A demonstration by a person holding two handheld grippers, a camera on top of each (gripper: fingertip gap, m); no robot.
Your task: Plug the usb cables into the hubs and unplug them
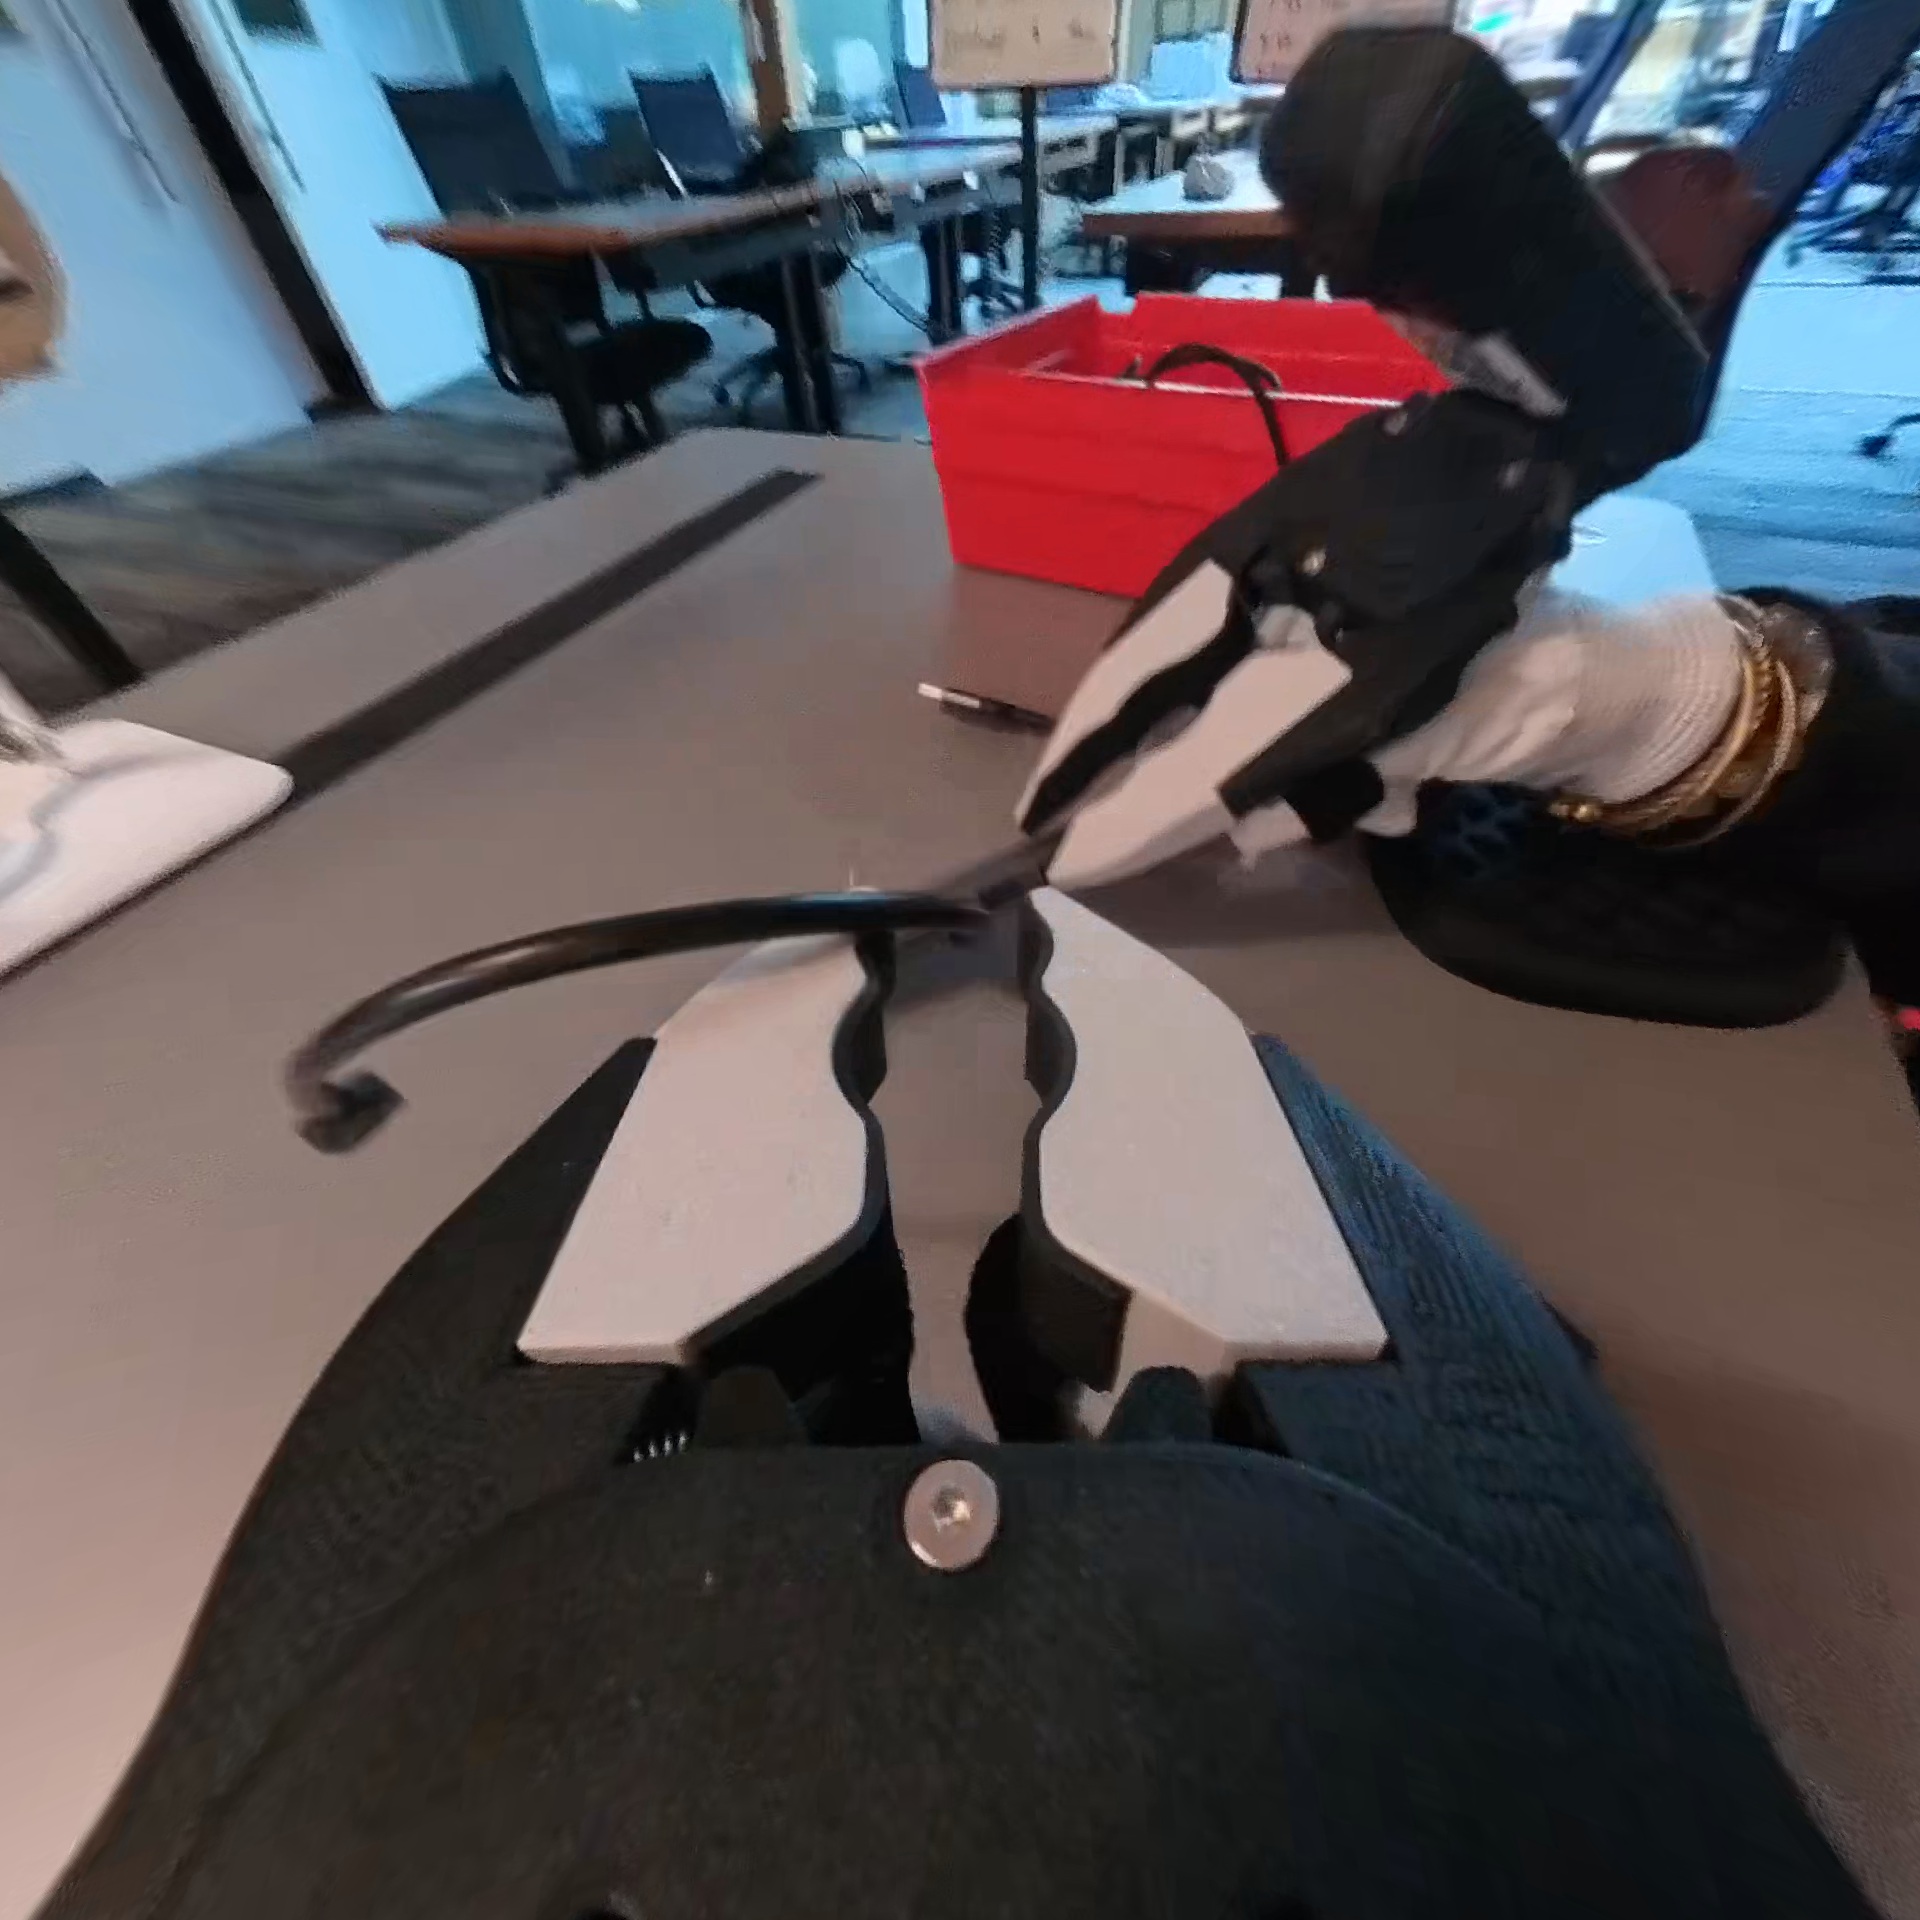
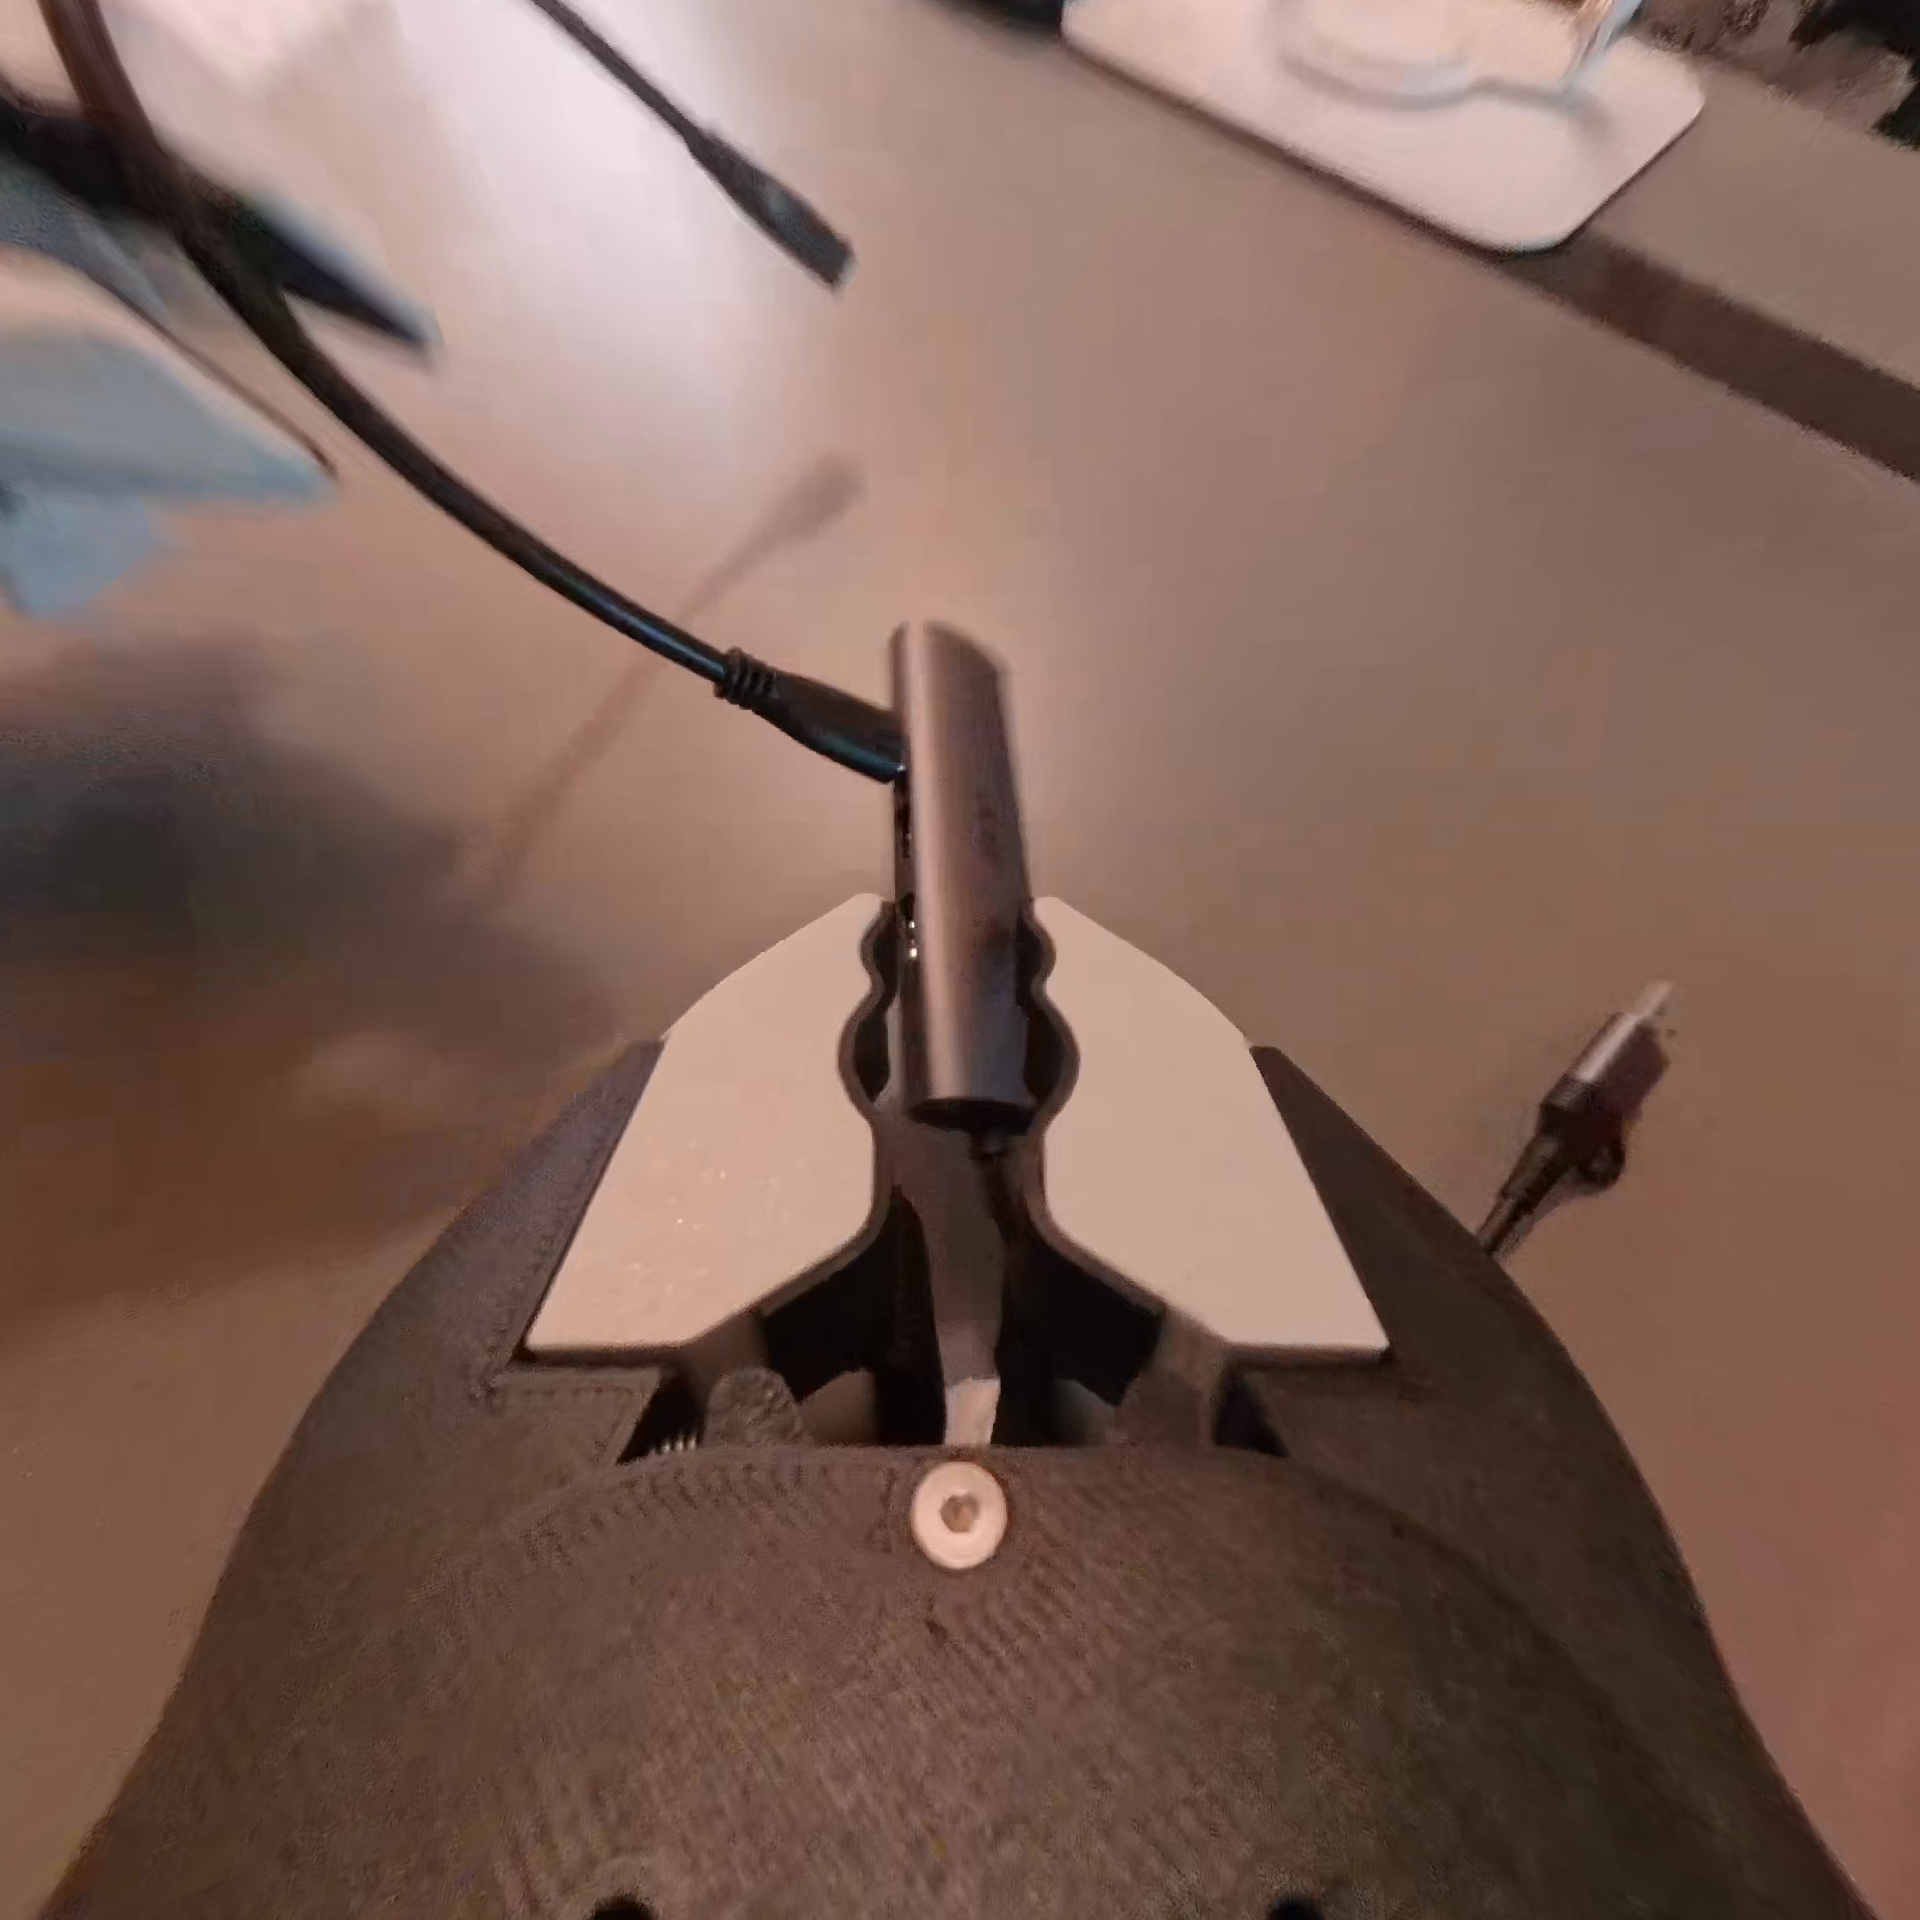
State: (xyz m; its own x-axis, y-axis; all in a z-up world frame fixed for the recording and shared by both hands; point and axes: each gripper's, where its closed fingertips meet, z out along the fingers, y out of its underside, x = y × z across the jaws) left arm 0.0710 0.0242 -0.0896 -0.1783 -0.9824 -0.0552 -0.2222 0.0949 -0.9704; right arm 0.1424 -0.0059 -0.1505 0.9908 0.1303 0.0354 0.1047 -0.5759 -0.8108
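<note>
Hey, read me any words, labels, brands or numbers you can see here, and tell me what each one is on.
Whiteboards in the background: handwriting, too blurred to read.
Hub: no text visible.
Black cable: none.
Red bin: none.
Left gripper and right gripper: none.
</note>
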